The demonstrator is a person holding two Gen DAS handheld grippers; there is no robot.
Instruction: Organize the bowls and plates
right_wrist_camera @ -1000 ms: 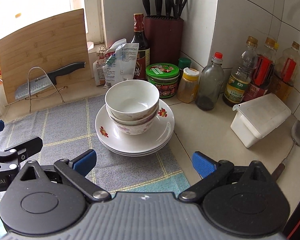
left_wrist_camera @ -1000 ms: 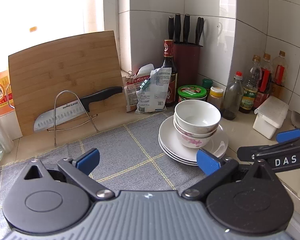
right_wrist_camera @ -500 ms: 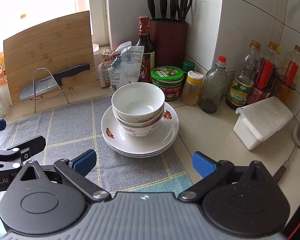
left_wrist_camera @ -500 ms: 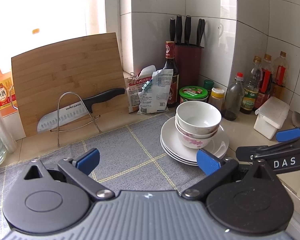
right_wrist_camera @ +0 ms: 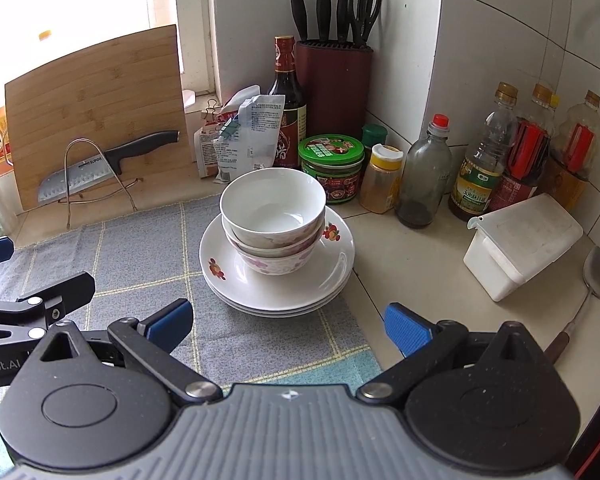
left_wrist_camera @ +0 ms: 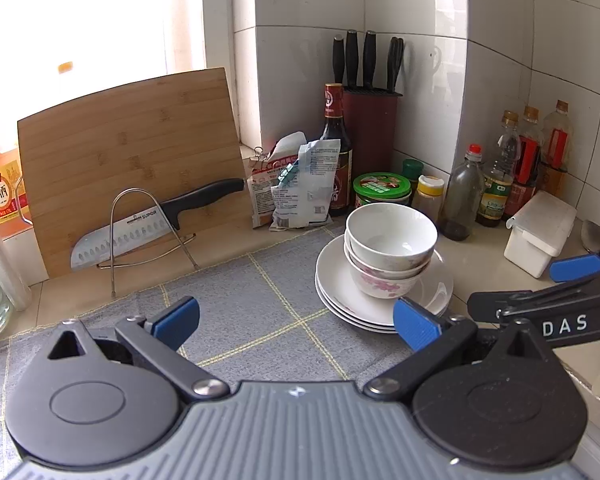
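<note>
Left tool (left_wrist_camera: 296, 320): blue pads spread wide apart, holding nothing, low centre of its own frame above the grey checked cloth (left_wrist_camera: 240, 300).
Right tool (right_wrist_camera: 286, 326): likewise spread and empty, low centre of its frame, aimed at the crockery.
Bowls (right_wrist_camera: 274, 220): three nested, centre of the right view, sitting on the plates; the top one plain white, the lowest with pink flowers.
Plates (right_wrist_camera: 340, 264): a stack of about three, half on the cloth, half on the bare desk (right_wrist_camera: 412, 264).
Handling: glazed ceramic, probably stiff, slick, fairly heavy stacked, and chippable; I would pinch the top bowl's rim and lift one at a time.
Writing: "SUPOR" on the knife (left_wrist_camera: 140, 224) at left; "DAS" on the right tool's arm at the left view's right edge; "料酒" on the orange-labelled bottle (left_wrist_camera: 0, 200), far left.
</note>
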